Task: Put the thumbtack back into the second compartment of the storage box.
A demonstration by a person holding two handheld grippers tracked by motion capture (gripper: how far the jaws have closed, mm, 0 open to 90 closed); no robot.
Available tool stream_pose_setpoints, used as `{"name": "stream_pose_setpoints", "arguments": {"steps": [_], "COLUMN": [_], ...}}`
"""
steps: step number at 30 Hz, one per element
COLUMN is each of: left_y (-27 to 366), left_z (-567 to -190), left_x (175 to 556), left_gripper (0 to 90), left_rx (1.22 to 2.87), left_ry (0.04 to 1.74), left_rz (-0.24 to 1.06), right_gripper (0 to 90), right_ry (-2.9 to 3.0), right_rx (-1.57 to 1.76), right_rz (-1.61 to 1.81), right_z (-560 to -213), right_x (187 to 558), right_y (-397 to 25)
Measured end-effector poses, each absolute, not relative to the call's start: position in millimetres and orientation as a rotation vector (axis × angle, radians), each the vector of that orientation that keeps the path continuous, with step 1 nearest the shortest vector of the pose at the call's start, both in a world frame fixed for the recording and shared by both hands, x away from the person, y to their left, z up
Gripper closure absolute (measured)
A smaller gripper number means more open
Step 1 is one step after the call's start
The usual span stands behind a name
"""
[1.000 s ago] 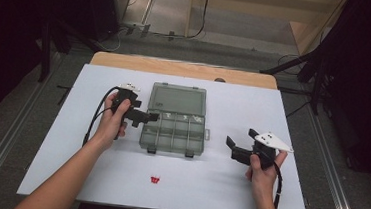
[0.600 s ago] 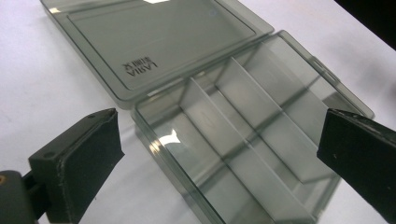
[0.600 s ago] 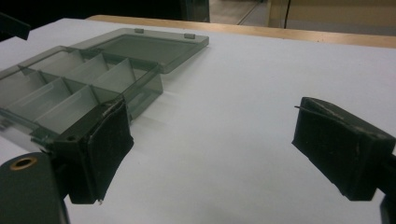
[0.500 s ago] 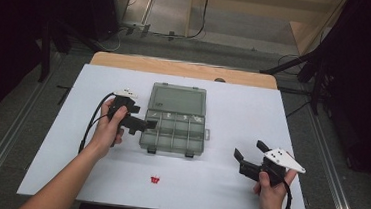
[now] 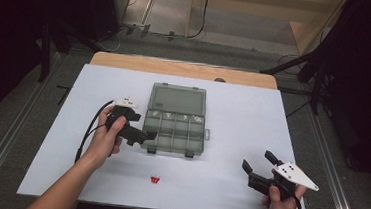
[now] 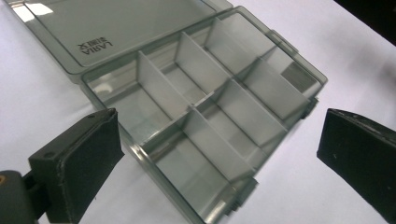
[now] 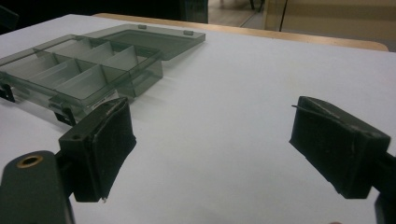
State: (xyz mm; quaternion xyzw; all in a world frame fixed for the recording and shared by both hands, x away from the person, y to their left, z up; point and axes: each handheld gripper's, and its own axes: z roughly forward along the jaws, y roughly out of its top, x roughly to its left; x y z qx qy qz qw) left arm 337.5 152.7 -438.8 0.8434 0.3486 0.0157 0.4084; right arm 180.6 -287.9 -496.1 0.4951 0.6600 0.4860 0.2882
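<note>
Here's the left hand-held gripper (image 5: pixel 143 137) parked right at the near left corner of the smoky organizer box (image 5: pixel 181 134), jaws spread wide with that corner sitting between them in the left gripper view, not yet pinching anything I can make out; the box lies in the middle of the white table (image 5: pixel 253 115), lid (image 5: pixel 179 99) flung flat open toward the far side, compartments bare as far as I can see. Over on the right, the right hand-held gripper (image 5: pixel 258 166) hangs low near the front right of the table, jaws spread too, nothing between them, well apart from the box. And there's the little red piece (image 5: pixel 155 179) lying alone near the front edge, between the two hands (too small to say what it is). My guess is that piece is headed for a compartment. Trouble from here: the box is light-looking plastic, so if the left jaws close on the corner at an angle it may skid or pivot on the smooth sheet; and the red piece is tiny and flat on the surface, so wide pads could nudge it away or flick it off the front edge rather than catch it
</note>
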Motion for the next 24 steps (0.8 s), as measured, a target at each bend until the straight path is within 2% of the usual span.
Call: {"name": "stream_pose_setpoints", "arguments": {"steps": [24], "left_y": [140.8], "left_z": [-451.0], "left_x": [287.1], "left_gripper": [0.0], "left_rx": [2.238], "left_ry": [0.824], "left_rz": [0.023], "right_gripper": [13.6], "right_ry": [1.776], "right_rx": [1.295], "right_rz": [1.31], "right_z": [-499.5], "right_x": [167.1], "right_y": [-293.5]}}
